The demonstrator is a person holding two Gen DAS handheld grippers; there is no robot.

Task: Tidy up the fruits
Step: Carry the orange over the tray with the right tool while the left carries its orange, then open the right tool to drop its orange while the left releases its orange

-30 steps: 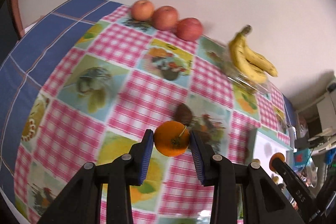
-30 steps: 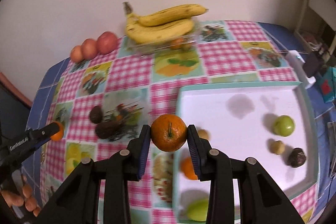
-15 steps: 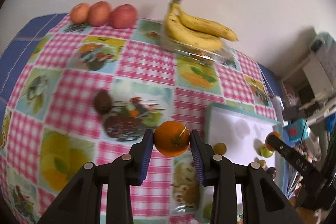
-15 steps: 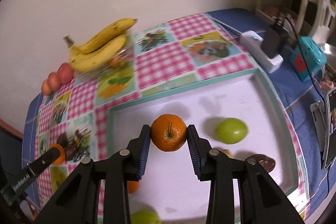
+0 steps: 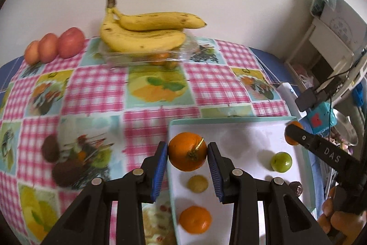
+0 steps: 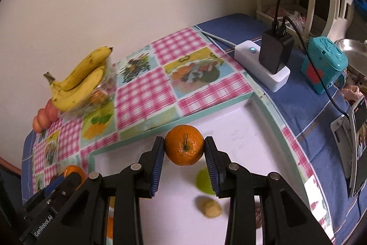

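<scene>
Key relation: both of my oranges hang over the white tray (image 5: 229,125), the left near its left rim, the right further in toward the far rim.
Left gripper (image 5: 187,154): clamped on the left orange (image 5: 187,151), stem facing me.
Right gripper (image 6: 184,149): clenched on the right orange (image 6: 184,148), stem up.
Tray contents: a loose orange (image 5: 195,219), green fruit (image 5: 281,162), small yellowish one (image 5: 198,183).
Height: I judge both fruits above the tray floor; clearance is hard to read through the fisheye.
Bananas (image 5: 146,31): well apart, on the clear container by the wall.
</scene>
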